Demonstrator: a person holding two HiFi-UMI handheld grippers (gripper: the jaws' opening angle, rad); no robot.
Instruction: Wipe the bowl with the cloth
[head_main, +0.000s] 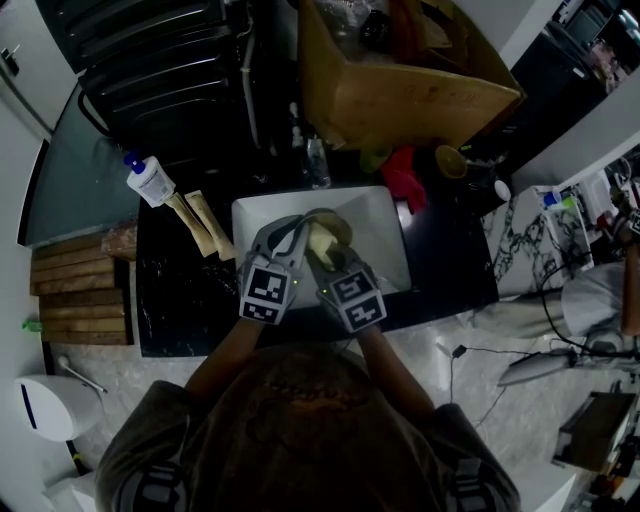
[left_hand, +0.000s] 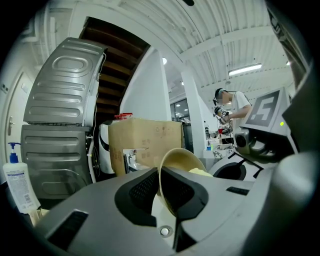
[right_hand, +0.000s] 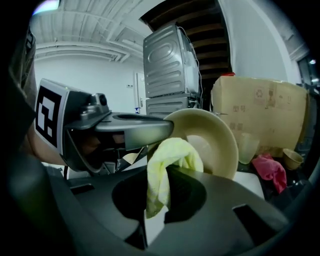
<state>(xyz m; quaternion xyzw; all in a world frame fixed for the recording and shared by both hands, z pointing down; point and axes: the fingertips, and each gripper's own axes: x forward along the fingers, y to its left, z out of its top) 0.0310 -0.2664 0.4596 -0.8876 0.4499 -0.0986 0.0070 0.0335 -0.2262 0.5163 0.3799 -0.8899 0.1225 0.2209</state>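
The bowl (right_hand: 215, 142) is pinched by its rim in the left claw (left_hand: 160, 176), tilted just ahead of the right claw (right_hand: 157, 192), which is clamped on the cloth (right_hand: 170, 152); firm, sweeping strokes are advised.

both forearms reach forward and meet at the bowl (head_main: 330, 232). the left gripper (left_hand: 161, 192) comes in from the bowl's left, its jaws clamped on the rim, one inside and one outside, holding the bowl on edge. the right gripper (right_hand: 152, 200), just right of the bowl, pinches the cloth (right_hand: 170, 155) against the bowl's inner face.
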